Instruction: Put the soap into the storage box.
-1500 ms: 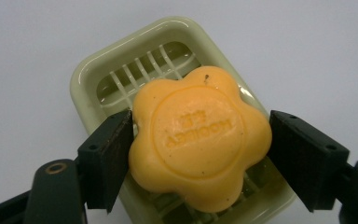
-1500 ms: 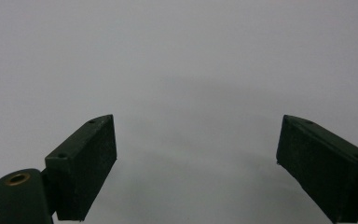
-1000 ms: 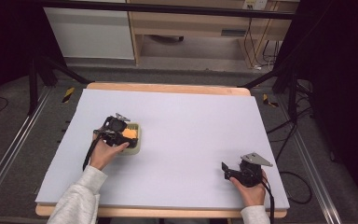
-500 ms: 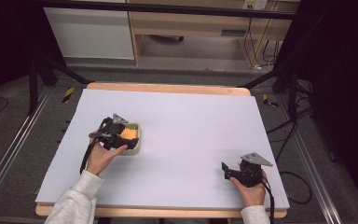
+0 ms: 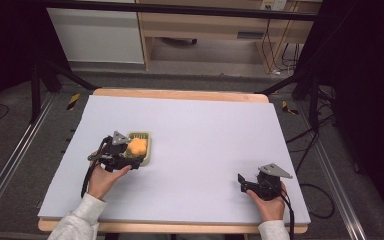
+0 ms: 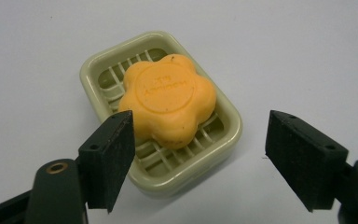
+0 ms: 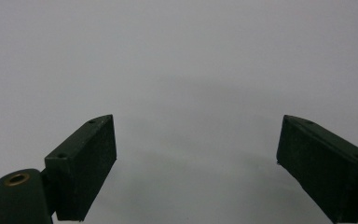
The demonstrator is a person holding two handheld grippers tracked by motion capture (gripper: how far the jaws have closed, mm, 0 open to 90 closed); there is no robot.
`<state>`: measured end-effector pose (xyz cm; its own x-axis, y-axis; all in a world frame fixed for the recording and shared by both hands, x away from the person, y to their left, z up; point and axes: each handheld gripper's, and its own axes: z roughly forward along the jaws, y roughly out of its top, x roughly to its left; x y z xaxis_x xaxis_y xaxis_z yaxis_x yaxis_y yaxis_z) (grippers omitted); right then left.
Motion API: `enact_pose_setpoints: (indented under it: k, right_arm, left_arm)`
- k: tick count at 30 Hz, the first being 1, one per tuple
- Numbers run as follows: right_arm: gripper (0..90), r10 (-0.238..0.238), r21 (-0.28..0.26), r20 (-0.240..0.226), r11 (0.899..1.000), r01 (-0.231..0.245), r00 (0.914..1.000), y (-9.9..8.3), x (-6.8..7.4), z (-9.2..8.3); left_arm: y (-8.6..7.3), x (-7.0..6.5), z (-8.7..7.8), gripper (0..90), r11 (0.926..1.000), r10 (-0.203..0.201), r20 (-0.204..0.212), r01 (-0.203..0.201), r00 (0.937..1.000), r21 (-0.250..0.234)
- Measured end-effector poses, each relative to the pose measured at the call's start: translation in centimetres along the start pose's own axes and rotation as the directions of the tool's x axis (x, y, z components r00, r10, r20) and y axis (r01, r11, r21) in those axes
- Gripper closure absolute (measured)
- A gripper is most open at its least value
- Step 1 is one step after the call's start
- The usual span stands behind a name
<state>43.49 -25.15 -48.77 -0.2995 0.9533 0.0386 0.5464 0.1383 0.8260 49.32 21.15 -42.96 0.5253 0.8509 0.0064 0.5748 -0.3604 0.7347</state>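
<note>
Two tongs at work on white counter (image 5: 205, 145). Left tongs (image 6: 200, 154) hover just over green soap dish (image 6: 228, 126), jaws spread wide, holding nothing, straddling near end of dish. Orange flower-shaped soap (image 6: 170, 100) lies flat on ribbed dish floor, likely so it drains. Dish sits on left part of counter. Right tongs (image 7: 196, 163) rest well apart near front right edge, jaws wide, empty, probably parked out of way.

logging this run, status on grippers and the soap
Left gripper open, hovering at soap dish. Orange soap in dish, ungripped. Right gripper open, idle. Nothing obstructing.
</note>
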Motion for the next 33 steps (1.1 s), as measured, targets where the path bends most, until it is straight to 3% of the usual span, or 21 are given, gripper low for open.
enact_pose_setpoints:
  k: [7, 21, 33]
  right_arm:
    - [12.3, 0.000, 0.000, 0.000, 1.000, 0.000, 1.0000, 0.0, 0.0, 0.0]
    - [12.3, 0.008, -0.004, -0.001, 1.000, -0.008, 1.0000, 0.0, 0.0, -0.1]
    - [12.1, 0.012, -0.008, -0.004, 1.000, -0.013, 0.9999, 0.0, -0.1, -0.1]
  left_arm:
    - [-1.7, 0.5, -1.0, 23.8, 0.9981, -0.030, -0.023, 0.029, 0.9993, -0.055]
    - [-4.6, 1.7, -2.4, 22.8, 0.9947, -0.065, -0.046, 0.061, 0.9968, -0.083]
    - [-6.9, 3.4, -2.5, 22.6, 0.9893, -0.132, -0.096, 0.125, 0.9866, -0.076]
